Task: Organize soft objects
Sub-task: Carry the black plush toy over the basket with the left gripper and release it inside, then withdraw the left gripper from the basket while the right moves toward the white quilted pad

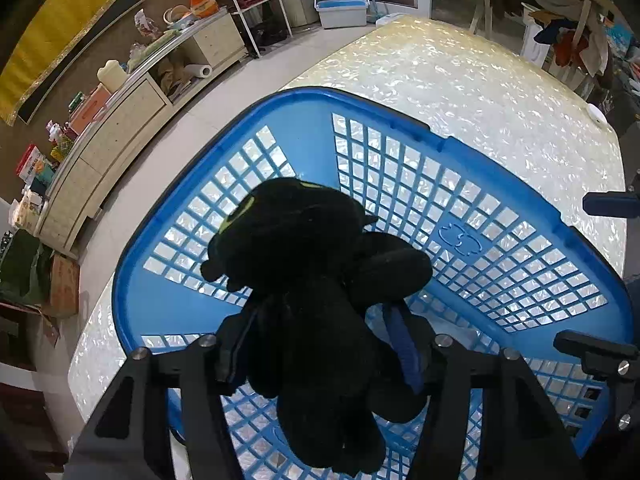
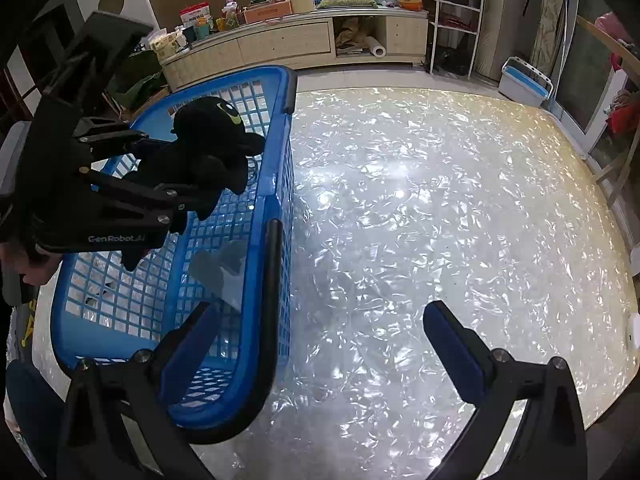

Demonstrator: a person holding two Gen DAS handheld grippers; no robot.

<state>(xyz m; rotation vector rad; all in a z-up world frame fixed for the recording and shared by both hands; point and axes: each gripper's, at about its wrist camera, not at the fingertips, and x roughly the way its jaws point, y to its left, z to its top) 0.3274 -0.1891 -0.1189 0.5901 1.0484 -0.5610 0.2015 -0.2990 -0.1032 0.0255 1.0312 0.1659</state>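
Note:
A black plush toy with yellow-green eyes is gripped in my left gripper, which is shut on its body and holds it over the open blue plastic basket. In the right wrist view the same plush toy hangs from the left gripper above the basket. My right gripper is open and empty, just right of the basket's near corner, its left finger by the black handle.
The basket stands on a shiny pearl-patterned table. A long cream sideboard with clutter runs along the wall behind. A white wire rack and a blue-white bin stand on the floor beyond.

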